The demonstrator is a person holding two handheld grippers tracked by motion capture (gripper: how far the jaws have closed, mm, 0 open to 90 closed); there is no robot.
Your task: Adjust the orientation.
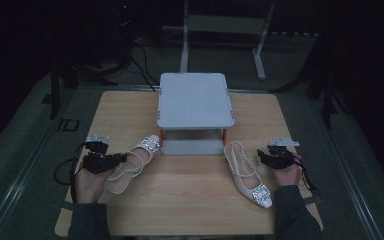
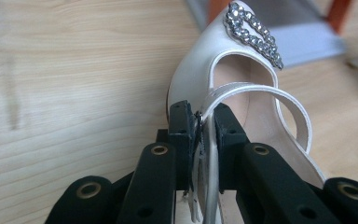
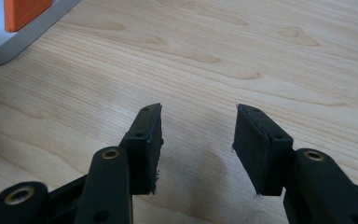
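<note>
**Left claw clamped on a sandal strap, right claw apart over bare wood**

We see the left claw [image 1: 122, 158] at the near left of the worktop [image 1: 190, 200], its jaws pressed together on the thin strap [image 2: 242, 88] of the left white sandal [image 1: 132, 162]. In the left gripper view the strap's end with its small buckle runs straight down between the two pads, and the sandal stretches away from the claw, its open toe and jewelled buckle [image 2: 254, 33] pointing toward the far side. That toe lies just beside the near left corner of the grey two-tier stand [image 1: 195, 100], which sits at the middle of the far half of the worktop.

The right claw [image 1: 261, 155] is at the near right, its jaws standing apart with only bare wood between them in the right gripper view. The right white sandal [image 1: 247, 175] lies just left of this claw, heel end toward the stand and jewelled toe toward the near edge. We cannot tell whether the claw touches it.
</note>
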